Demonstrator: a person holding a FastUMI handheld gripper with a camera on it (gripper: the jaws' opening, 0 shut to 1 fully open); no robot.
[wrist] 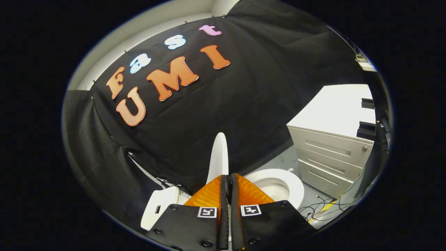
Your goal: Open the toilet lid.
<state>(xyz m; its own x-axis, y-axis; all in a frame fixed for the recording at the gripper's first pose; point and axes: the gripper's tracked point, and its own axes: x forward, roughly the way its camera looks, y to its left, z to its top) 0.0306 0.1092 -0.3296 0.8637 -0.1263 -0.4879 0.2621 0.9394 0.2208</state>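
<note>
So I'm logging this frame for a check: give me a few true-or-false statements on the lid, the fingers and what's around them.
1. The toilet lid stands raised, edge-on, just ahead of the fingers. True.
2. The fingers gape wide apart. False: they are nearly closed, with a narrow gap.
3. The toilet seat is down over the bowl. True.
4. The drawer cabinet has one drawer pulled open. False: all drawers look closed.
5. Cables lie on the floor by the cabinet. True.

Glossy white toilet lid point(218, 157) and seat point(278, 183); ribbed orange jaws, matt black cloth wall point(244, 104).
</note>
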